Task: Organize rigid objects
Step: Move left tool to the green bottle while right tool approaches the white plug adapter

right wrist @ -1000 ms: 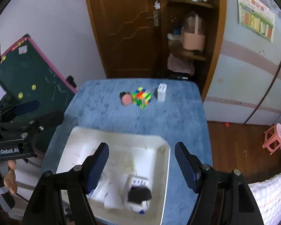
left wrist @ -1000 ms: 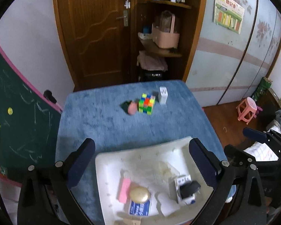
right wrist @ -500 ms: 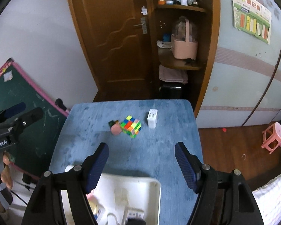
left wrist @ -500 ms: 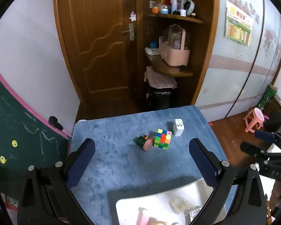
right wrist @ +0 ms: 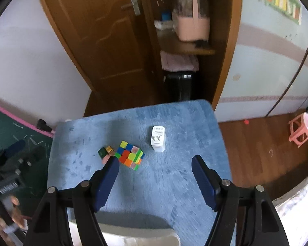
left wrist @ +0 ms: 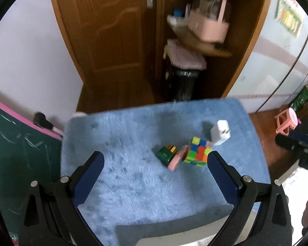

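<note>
On the blue fuzzy table top (left wrist: 133, 184) (right wrist: 174, 174) stand a multicoloured puzzle cube (left wrist: 197, 151) (right wrist: 130, 155), a white plug adapter (left wrist: 219, 135) (right wrist: 158, 139), and a small green box (left wrist: 165, 155) (right wrist: 102, 151) with a pink round piece (left wrist: 175, 161) (right wrist: 105, 159) leaning beside it. My left gripper (left wrist: 154, 160) hangs open above the table, short of the green box, with nothing between its fingers. My right gripper (right wrist: 155, 164) is open too, empty, hovering just in front of the cube and adapter. The white tray's rim (left wrist: 174, 238) (right wrist: 145, 234) shows at the bottom edge.
Beyond the table stand a wooden door (right wrist: 104, 41) and a corner shelf with a pink basket (right wrist: 192, 28). A green chalkboard (left wrist: 14, 164) leans at the left. A pink stool (right wrist: 300, 130) sits on the wooden floor at the right.
Both grippers have moved forward from over the white tray toward the cube group, which now looks larger and nearer. The tray has slid almost out of view at the bottom.
</note>
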The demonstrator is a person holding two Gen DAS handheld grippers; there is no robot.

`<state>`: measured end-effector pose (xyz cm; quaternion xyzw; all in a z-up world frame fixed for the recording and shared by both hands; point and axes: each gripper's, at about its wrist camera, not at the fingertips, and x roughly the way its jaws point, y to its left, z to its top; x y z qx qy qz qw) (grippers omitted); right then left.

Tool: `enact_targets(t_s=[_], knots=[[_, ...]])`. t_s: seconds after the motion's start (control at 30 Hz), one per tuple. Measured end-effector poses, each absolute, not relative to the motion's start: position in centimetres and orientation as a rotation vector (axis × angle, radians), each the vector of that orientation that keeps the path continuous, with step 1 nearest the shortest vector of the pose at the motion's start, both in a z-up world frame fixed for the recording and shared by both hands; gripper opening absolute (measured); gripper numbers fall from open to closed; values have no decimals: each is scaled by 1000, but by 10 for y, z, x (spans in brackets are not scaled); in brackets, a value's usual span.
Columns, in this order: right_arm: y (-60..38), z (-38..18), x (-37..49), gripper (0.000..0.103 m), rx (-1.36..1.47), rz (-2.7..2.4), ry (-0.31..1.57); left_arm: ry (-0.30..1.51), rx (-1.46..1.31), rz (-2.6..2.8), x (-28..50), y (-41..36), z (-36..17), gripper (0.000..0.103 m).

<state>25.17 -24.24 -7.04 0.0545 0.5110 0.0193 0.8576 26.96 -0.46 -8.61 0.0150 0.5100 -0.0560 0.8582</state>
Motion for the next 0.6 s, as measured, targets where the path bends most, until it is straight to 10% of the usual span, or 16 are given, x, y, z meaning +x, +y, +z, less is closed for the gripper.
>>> enact_targets(t_s=[0.6], knots=[[-244,-201,369,74,218,-65,1331,1415,-258,126,354,0,-228,100]])
